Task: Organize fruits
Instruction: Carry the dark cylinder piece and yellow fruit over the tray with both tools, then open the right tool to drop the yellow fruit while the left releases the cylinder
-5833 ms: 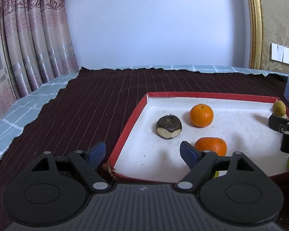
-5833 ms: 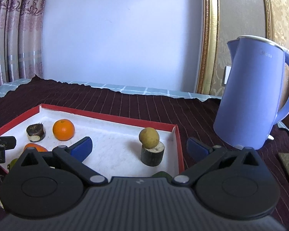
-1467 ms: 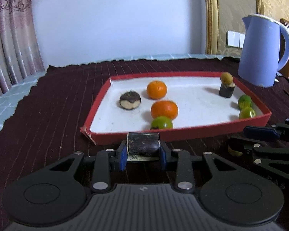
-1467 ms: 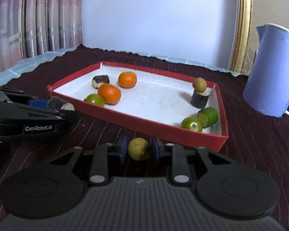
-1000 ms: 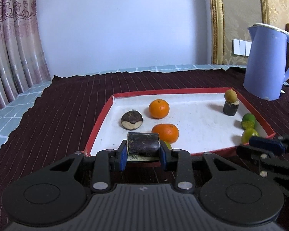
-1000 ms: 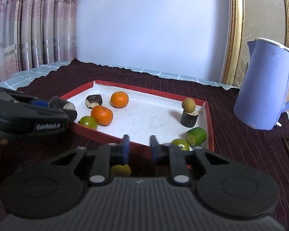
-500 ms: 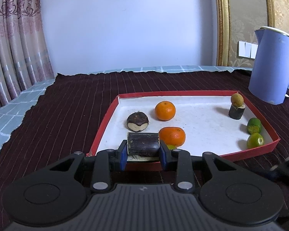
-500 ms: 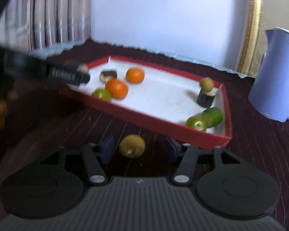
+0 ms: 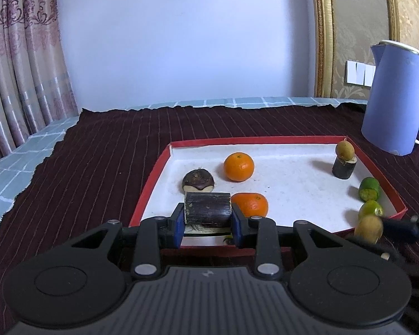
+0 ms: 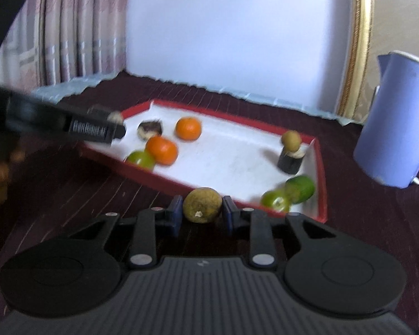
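counts: 2 oranges (image 9: 238, 166), 3 green citrus (image 10: 275, 202), 2 tan round fruits (image 10: 202, 205), 2 dark cane chunks (image 9: 207, 209), 1 chestnut-like piece (image 9: 197, 180), 1 red tray (image 9: 151, 182), 1 kettle (image 9: 393, 97).

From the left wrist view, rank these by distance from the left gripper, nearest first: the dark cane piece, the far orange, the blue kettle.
1. The dark cane piece, clamped between the left gripper's pads at the tray's near edge.
2. The far orange, mid-tray, slightly right of centre.
3. The blue kettle, beyond the tray's far right corner.
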`<state>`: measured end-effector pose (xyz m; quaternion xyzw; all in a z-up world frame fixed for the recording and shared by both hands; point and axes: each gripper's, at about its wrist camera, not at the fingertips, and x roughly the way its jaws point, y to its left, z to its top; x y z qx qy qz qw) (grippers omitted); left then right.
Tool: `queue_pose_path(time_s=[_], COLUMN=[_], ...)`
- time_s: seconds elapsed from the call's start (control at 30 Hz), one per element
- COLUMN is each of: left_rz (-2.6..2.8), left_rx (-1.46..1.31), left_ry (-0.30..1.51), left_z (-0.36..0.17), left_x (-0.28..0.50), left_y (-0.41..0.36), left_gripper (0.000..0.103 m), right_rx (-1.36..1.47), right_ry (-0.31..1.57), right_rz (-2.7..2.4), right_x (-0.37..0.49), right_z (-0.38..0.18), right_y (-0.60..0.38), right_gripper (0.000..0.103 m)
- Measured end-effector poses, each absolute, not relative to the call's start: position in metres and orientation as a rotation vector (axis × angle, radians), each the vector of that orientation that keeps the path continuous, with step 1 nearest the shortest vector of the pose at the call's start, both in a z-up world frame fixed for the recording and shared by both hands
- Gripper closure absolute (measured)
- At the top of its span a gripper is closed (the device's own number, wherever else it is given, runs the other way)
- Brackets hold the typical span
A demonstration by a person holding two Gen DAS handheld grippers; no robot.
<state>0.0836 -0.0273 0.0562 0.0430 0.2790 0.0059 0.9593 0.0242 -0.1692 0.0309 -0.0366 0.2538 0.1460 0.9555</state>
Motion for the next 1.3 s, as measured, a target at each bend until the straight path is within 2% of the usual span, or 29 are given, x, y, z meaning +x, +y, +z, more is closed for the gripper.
queue_pose_path(time_s=[0.7, 1.3], left_rz=[0.023, 0.065], left_rx=[0.150, 0.183], left_ry=[0.587, 0.640], left_z=[0.067, 0.058], left_x=[0.125, 0.178], left_y=[-0.060, -0.069], left_gripper=[0.071, 0.071], right_rx=[-0.057, 0.002], right_ry=[0.403, 0.485], right_rz=[0.231, 0.168], right_x=[0.054, 0.123], right_z=[0.066, 0.051], right_y=[-0.177, -0.194], right_gripper=[0.075, 0.075])
